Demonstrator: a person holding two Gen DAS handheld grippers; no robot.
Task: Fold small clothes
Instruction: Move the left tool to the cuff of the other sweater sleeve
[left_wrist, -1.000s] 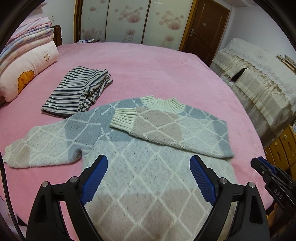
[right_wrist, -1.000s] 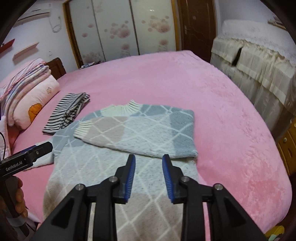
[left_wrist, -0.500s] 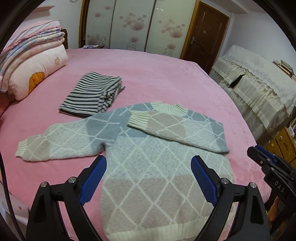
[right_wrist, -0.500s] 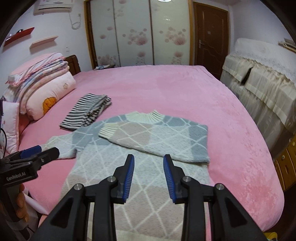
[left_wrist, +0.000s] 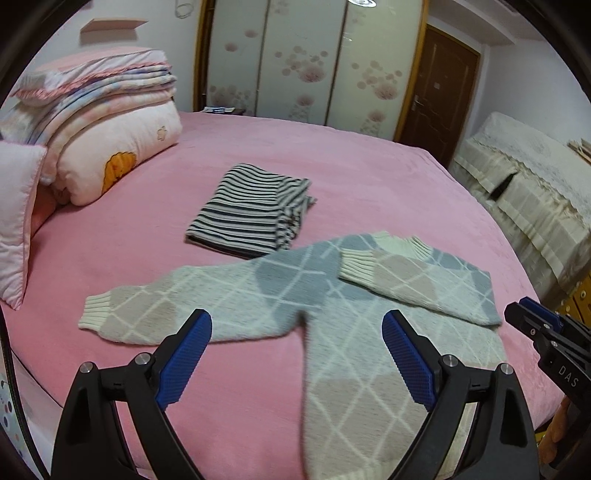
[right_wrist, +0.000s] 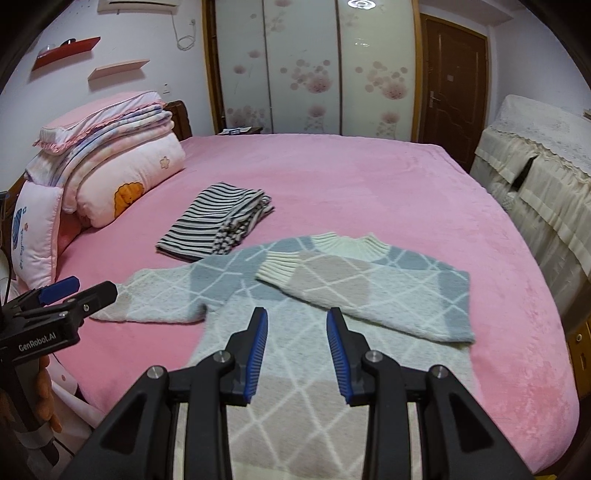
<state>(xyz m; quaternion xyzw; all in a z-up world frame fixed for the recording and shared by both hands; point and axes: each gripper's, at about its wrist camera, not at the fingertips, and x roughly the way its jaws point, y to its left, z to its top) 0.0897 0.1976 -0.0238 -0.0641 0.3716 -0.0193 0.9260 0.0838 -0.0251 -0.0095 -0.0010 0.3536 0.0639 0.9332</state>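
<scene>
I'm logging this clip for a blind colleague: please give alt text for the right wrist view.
A diamond-patterned sweater lies flat on a pink bed, one sleeve folded across its chest and the other stretched out sideways. The right gripper hovers above its lower half, jaws apart and empty. A folded striped garment lies beyond, and the left gripper shows at the left edge.

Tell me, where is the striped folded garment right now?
In both views the striped folded garment lies on the pink bed, just beyond the diamond-pattern sweater and right of the stacked bedding.
</scene>
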